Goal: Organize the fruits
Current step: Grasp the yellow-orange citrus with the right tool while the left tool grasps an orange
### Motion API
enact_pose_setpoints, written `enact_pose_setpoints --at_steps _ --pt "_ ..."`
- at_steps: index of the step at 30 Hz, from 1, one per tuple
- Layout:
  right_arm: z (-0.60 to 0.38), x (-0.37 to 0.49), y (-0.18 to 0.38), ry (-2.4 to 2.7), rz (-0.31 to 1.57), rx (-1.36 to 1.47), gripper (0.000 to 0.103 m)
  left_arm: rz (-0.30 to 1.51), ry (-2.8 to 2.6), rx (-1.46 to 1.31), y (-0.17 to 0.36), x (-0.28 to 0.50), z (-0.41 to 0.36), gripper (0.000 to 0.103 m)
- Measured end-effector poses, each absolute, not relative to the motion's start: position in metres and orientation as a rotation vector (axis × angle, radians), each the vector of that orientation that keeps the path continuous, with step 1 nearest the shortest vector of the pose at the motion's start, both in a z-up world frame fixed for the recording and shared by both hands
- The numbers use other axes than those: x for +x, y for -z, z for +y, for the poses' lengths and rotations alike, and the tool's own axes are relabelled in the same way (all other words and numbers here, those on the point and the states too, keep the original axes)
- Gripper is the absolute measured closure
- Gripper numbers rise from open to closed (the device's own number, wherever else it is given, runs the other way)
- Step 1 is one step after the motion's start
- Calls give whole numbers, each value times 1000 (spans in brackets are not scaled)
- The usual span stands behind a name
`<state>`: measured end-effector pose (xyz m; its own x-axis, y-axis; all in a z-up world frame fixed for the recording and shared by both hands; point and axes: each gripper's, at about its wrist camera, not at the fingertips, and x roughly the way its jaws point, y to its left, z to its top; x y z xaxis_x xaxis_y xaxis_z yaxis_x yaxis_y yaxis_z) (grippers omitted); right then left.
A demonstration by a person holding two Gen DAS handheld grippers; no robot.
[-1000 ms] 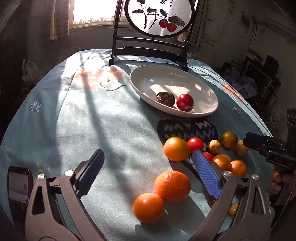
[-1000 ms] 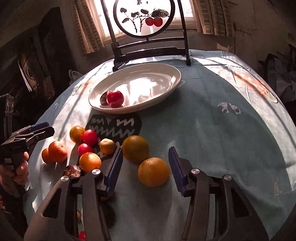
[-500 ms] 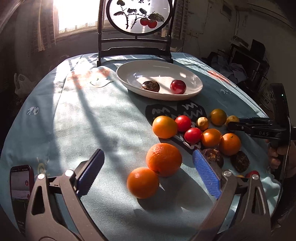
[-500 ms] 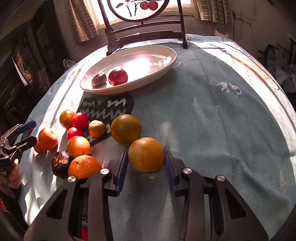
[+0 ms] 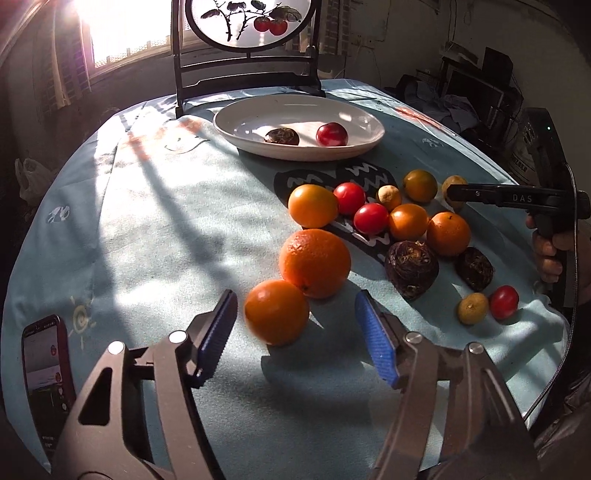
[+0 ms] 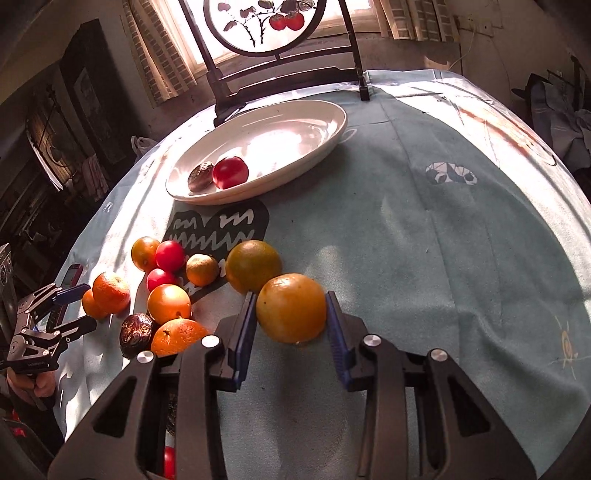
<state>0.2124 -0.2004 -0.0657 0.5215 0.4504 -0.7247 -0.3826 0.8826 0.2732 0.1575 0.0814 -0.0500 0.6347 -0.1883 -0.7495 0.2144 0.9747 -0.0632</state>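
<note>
A white oval plate (image 5: 369,138) (image 6: 332,127) at the back holds a red tomato (image 5: 331,134) and a dark brown fruit (image 5: 281,136). Several oranges, tomatoes and dark fruits lie loose on the blue cloth in front of it. My right gripper (image 6: 291,317) is shut on a yellowish orange (image 6: 291,307), its pads touching both sides. My left gripper (image 5: 295,332) is open, with an orange (image 5: 276,312) between its jaws, untouched. A bigger orange (image 5: 314,263) sits just behind. The right gripper also shows in the left wrist view (image 5: 458,192).
A dark framed screen with painted red fruit (image 5: 251,22) stands behind the plate. A phone (image 5: 46,363) lies at the near left table edge. A dark patch with white zigzags (image 6: 218,229) marks the cloth. Clutter lies beyond the table to the right.
My right gripper moved in and closed its jaws onto the yellowish orange. My left gripper moved forward and narrowed around the near orange.
</note>
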Motion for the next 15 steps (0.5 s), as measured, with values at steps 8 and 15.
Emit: enact_pose_setpoints --at_steps 8,15 --pt "-202 213 67 -495 897 90 66 909 200 17 58 165 85 55" --pt "-203 213 66 -499 891 95 66 922 177 1 59 165 90 65"
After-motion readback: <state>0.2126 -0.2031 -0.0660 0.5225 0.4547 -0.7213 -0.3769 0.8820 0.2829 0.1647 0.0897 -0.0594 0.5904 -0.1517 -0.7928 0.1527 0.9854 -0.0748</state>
